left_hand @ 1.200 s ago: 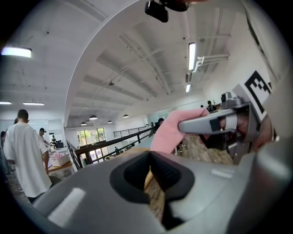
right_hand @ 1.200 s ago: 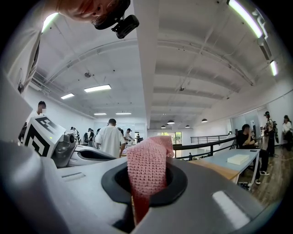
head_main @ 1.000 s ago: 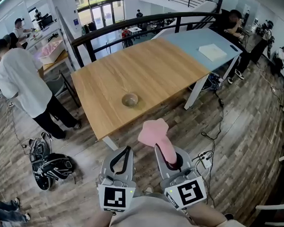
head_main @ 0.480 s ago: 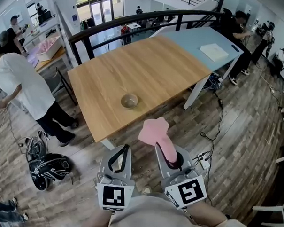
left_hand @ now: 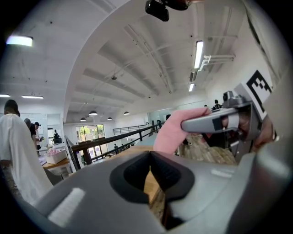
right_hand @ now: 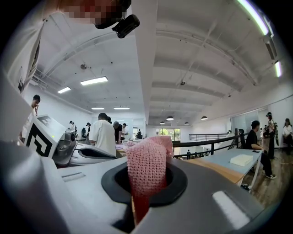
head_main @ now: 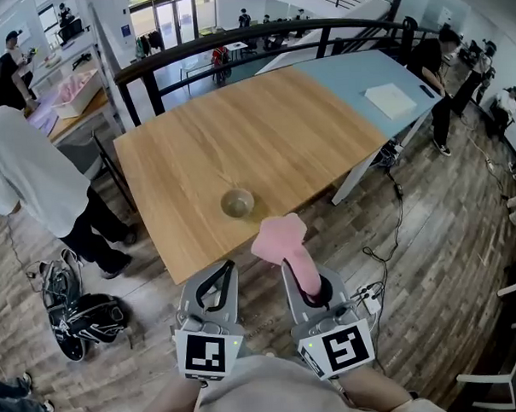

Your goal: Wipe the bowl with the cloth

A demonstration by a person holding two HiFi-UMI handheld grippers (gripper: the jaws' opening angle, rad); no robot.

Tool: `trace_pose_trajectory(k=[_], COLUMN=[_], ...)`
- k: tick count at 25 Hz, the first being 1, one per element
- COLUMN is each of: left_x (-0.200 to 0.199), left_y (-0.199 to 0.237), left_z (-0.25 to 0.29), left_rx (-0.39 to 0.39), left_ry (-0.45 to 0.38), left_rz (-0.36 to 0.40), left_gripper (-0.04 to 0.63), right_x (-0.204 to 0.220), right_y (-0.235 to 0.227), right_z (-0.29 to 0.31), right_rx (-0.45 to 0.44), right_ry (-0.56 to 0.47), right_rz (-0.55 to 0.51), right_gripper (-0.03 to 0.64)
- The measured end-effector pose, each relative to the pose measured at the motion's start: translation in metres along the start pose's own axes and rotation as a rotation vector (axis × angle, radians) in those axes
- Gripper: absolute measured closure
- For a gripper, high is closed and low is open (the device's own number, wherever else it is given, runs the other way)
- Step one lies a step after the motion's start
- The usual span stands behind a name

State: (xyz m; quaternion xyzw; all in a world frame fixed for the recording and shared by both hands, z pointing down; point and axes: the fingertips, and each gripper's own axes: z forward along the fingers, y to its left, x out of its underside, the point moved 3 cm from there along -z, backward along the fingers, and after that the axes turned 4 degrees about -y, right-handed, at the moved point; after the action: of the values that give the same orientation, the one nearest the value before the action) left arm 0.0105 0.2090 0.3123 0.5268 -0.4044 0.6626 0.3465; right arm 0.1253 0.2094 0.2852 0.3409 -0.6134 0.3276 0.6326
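Showing two hand-held grippers (head_main: 225, 275) (head_main: 300, 274), one pink cloth (head_main: 278, 237), one bowl (head_main: 237, 203)

I'm looking around an open-plan lab or shared workroom, not a home. People (head_main: 12, 49) are standing and bending over cluttered benches (head_main: 81, 110) along the left wall, and more are standing by the far end of a pale blue desk (head_main: 355, 77). Cables (head_main: 401, 207) are trailing over the plank floor (head_main: 465, 260) towards a power strip (head_main: 370, 300) (bags (head_main: 88, 319) are lying dumped near the big wooden table (head_main: 238, 133)). Strip lights (left_hand: 198, 48) are glowing under a bare ribbed ceiling (right_hand: 201, 68), and a black railing (head_main: 234, 38) is fencing off a drop, with glass doors (head_main: 173, 21) showing beyond.
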Motion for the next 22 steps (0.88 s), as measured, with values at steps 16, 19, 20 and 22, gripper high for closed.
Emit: trace_pose_trajectory(k=[16,19,20,22], left_x=[0.006,0.009,0.010,0.011], left_y=[0.138,0.161,0.169,0.183], left_z=[0.095,0.112,0.117,0.127], left_rx=[0.039,0.065,0.072,0.086], left_ry=[0.001,0.005,0.004,0.002], left_rz=[-0.024,-0.014,-0.010,-0.013], left_gripper=[0.594,0.594,0.594,0.594], right_x=[-0.011,-0.011,-0.012,-0.012], right_y=[-0.012,-0.013,-0.013,-0.013], right_z=[0.160,0.186,0.195,0.212], right_rx=[0.049,0.068,0.073,0.086], right_ry=[0.042,0.049,0.050,0.052], right_rz=[-0.022,-0.021,-0.022,-0.024], right_gripper=[0.603,0.603,0.603,0.603])
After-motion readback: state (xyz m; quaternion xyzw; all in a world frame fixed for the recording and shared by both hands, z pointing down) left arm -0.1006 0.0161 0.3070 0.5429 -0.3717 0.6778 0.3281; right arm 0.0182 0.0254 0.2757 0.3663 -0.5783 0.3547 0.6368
